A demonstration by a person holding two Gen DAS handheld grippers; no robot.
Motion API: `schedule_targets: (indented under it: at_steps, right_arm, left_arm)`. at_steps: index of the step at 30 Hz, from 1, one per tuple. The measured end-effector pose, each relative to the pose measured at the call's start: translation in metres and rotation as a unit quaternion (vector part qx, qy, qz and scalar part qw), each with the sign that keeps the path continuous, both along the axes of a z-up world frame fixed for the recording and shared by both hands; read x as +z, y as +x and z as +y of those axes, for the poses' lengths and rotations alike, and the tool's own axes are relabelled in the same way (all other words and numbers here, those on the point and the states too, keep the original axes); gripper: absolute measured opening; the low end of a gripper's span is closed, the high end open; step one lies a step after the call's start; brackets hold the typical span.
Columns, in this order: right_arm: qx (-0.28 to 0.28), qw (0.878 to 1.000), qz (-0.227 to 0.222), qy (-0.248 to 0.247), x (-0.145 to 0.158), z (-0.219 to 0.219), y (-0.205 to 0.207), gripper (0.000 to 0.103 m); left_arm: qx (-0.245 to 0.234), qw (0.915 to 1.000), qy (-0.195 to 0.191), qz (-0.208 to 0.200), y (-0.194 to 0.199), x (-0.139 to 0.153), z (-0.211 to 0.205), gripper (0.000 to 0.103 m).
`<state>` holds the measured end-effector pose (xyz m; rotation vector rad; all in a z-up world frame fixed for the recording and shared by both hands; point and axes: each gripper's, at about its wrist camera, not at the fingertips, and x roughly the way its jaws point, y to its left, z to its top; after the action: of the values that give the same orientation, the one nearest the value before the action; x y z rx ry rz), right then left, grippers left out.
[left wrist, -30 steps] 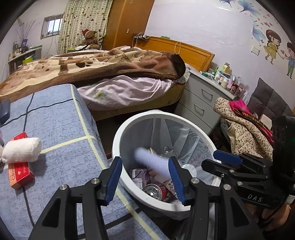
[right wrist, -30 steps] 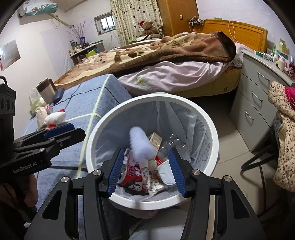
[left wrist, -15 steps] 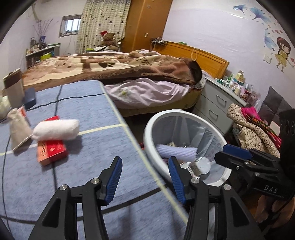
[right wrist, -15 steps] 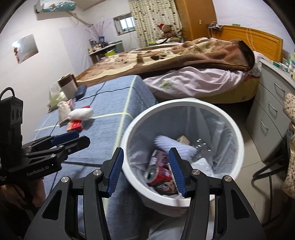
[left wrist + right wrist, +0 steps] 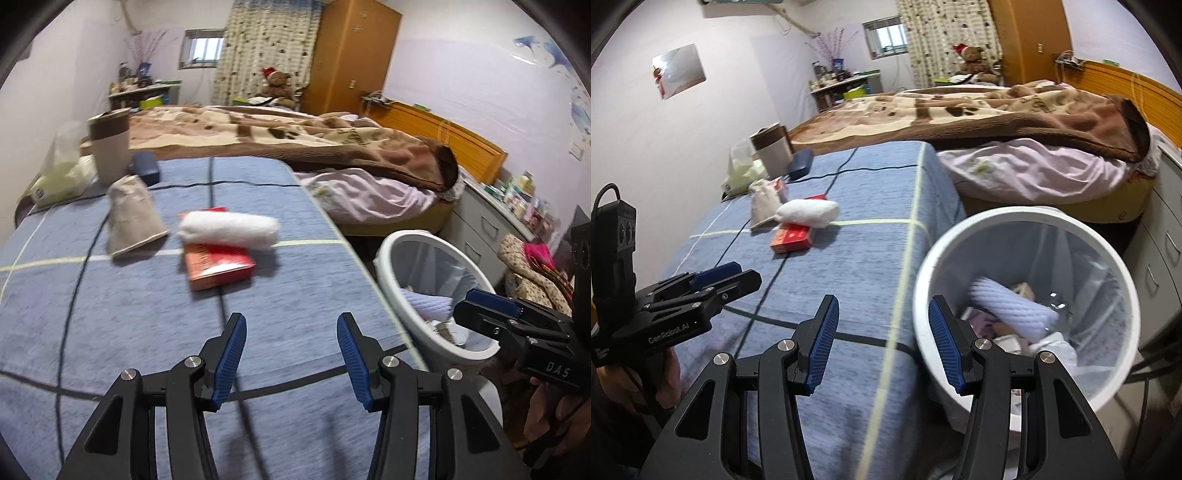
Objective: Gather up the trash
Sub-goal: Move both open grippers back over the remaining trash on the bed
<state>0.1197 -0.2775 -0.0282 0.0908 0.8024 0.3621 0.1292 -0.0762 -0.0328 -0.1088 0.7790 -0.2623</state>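
My left gripper (image 5: 291,354) hangs open and empty over the blue tablecloth (image 5: 110,314). Ahead of it a white rolled cloth (image 5: 227,227) lies on a red box (image 5: 218,264), with a beige pouch (image 5: 131,218) to their left. The white trash bin (image 5: 402,236) stands at the table's right edge. My right gripper (image 5: 882,332) is open and empty, over the table edge beside the bin (image 5: 1027,212). A pale ribbed roll (image 5: 1012,310) lies in the bin on cans and wrappers. The left gripper (image 5: 738,277) shows at the left of the right wrist view, the right gripper (image 5: 469,304) over the bin in the left wrist view.
At the table's far left stand a tumbler (image 5: 110,147), a dark case (image 5: 146,168) and a plastic bag (image 5: 59,177). A black cable (image 5: 218,295) runs across the cloth. A bed (image 5: 332,147) lies behind, with grey drawers (image 5: 484,229) and heaped clothes (image 5: 532,266) to the right.
The pale ribbed roll that was dropping between the fingers now lies in the bin. Both grippers have swung left from above the bin toward the table, still open.
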Motion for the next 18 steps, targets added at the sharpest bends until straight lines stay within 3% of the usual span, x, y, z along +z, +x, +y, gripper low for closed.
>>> schedule_targets:
  at_steps: [18]
  right_arm:
    - [0.079,0.996,-0.018,-0.033,0.015,0.049,0.017,0.052]
  left_arm:
    - [0.081,0.9964,0.027,0.006,0.0,0.003,0.057,0.052]
